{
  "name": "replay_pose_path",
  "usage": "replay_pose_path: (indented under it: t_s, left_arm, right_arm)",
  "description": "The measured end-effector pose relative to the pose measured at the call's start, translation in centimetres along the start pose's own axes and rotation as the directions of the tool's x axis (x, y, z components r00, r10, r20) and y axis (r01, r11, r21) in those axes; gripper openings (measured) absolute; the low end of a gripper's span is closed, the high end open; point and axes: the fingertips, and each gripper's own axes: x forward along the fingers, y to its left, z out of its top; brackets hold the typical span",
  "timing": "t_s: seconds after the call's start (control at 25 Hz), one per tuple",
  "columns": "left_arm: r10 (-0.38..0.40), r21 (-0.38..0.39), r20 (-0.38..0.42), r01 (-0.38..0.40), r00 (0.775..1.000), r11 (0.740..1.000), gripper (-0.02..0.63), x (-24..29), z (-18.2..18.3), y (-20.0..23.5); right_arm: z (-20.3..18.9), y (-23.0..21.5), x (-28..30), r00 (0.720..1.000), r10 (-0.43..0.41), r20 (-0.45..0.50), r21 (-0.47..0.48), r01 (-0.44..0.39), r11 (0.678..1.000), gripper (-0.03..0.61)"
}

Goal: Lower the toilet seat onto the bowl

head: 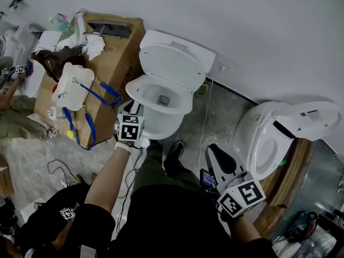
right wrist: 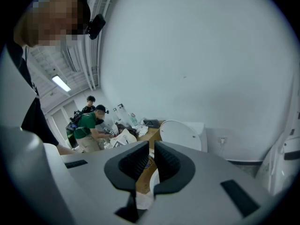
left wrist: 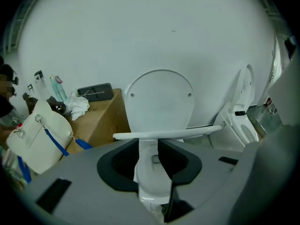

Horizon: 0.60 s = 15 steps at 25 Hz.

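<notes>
The white toilet seat [head: 138,93] lies flat on the bowl [head: 161,125], and the lid [head: 174,63] stands upright behind it. In the left gripper view the seat [left wrist: 187,132] is a level white band across the tips of the jaws, with the lid [left wrist: 161,102] rising behind. My left gripper [head: 132,107] is at the bowl's front left edge and open [left wrist: 149,158]; through the gap I see the bowl's front [left wrist: 150,175], and the pads press on nothing. My right gripper [head: 214,150] hangs low to the right, away from the toilet, shut and empty [right wrist: 150,159].
A cardboard box [head: 115,63] stands left of the toilet with a white bag [head: 72,87] on blue straps leaning on it. A second toilet [head: 269,138] lies at the right by a wooden board. A white cable [head: 204,122] runs down the floor. Another person [head: 11,95] crouches at far left.
</notes>
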Motion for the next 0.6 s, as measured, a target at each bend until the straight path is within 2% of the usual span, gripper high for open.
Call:
replay_pose_path:
  t_s: [0.08, 0.2, 0.4, 0.48, 0.6]
  left_arm:
    - [0.001, 0.002, -0.007, -0.001, 1.000, 1.000, 0.118, 0.1, -0.3, 0.0]
    - [0.003, 0.017, -0.007, -0.003, 1.000, 1.000, 0.118, 0.3, -0.2, 0.1]
    - [0.009, 0.028, -0.011, -0.008, 1.000, 1.000, 0.118, 0.3, 0.2, 0.4]
    - [0.009, 0.044, -0.005, -0.009, 1.000, 0.999, 0.118, 0.2, 0.4, 0.6]
    - [-0.006, 0.062, -0.007, 0.007, 1.000, 0.998, 0.118, 0.4, 0.1, 0.8]
  right_arm:
    - [-1.1, -0.8, 1.7, 0.998, -0.007, -0.065, -0.108, 0.000, 0.994, 0.055]
    - [-3.2, -1.7, 5.2, 0.985, -0.037, -0.171, -0.301, -0.016, 0.953, 0.055]
    - [-7.4, -2.0, 12.3, 0.952, -0.041, -0.302, -0.524, -0.130, 0.842, 0.063]
    - [-9.7, -2.8, 14.9, 0.933, -0.058, -0.355, -0.573, -0.168, 0.802, 0.102]
    - [-12.6, -4.7, 18.0, 0.905, -0.105, -0.411, -0.637, -0.203, 0.744, 0.110]
